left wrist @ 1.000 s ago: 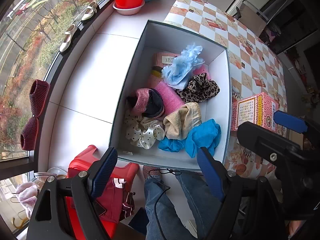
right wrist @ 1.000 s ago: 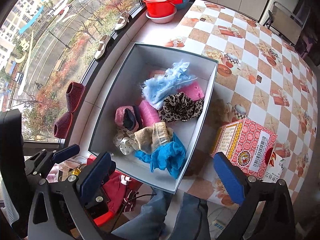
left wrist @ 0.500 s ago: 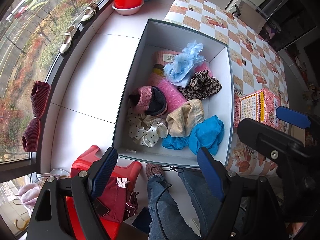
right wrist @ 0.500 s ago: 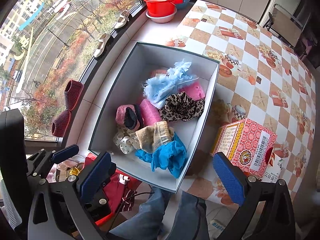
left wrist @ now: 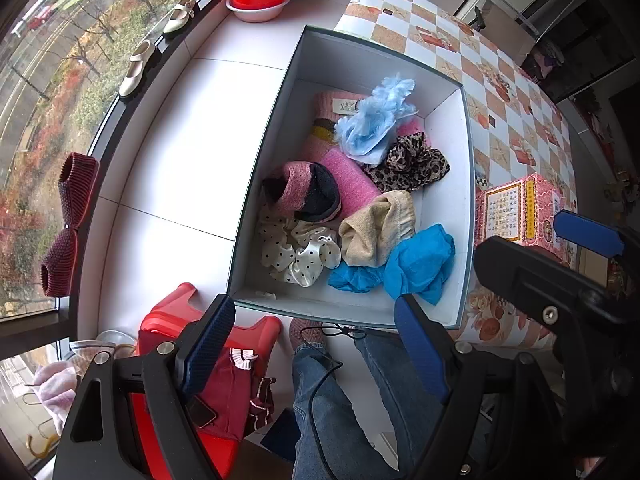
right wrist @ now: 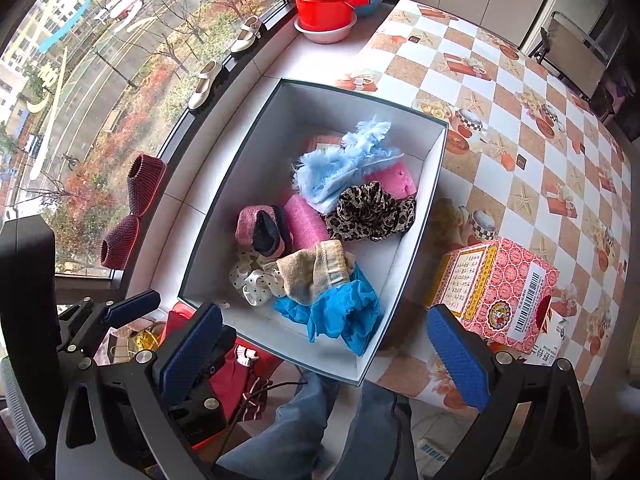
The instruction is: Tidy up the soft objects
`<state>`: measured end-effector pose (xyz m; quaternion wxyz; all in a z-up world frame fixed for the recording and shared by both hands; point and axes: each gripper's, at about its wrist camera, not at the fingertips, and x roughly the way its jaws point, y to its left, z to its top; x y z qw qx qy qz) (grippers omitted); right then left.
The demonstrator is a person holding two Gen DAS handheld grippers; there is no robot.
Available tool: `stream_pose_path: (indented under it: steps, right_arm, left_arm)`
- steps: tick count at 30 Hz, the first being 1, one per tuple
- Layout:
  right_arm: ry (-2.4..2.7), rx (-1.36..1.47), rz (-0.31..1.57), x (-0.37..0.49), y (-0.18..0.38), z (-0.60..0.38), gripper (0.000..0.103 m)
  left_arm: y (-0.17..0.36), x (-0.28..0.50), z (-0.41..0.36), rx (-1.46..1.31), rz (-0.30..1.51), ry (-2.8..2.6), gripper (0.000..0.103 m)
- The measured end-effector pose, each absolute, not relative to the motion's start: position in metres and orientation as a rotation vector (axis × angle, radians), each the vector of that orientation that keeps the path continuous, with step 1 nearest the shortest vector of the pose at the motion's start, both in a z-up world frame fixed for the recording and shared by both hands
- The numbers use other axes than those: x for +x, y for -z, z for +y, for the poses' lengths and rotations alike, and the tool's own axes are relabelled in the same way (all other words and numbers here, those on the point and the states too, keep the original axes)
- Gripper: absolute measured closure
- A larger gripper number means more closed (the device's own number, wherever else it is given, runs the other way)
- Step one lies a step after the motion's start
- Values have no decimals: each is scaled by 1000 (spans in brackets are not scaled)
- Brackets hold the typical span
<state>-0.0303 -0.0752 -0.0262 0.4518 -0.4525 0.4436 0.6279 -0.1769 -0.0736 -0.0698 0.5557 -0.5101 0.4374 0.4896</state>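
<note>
Left gripper point(left wrist: 316, 348) jaws spread, holding nothing, above the box's near edge. Open box point(right wrist: 224, 204) straddles white sill and checkered table. Contents, left to right: polka-dot scrunchie point(right wrist: 256, 278) at near-left corner, pink-black knit point(right wrist: 262, 230), beige cloth point(right wrist: 316, 270), blue cloth point(right wrist: 344, 314) at near wall (partly under beige), pale-blue fluff point(right wrist: 344, 168) and leopard scrunchie point(right wrist: 370, 212) toward far-right corner. Right gripper point(right wrist: 326, 352) jaws spread, empty. Pink carton point(right wrist: 496, 288) stands beside box.
</note>
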Motion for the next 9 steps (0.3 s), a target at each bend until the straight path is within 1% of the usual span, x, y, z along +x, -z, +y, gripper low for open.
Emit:
stream_pose_path:
  steps: [5,9]
  right_arm:
    - [-1551,-1123,1101,-33,29,-75,0]
    - [-1552,-1130,1106,-34,31,-76,0]
  left_arm:
    - [74,-181,-74,-1224,1032,-1151,19]
    - [69,-186,-76,-1215,963,-1135,19]
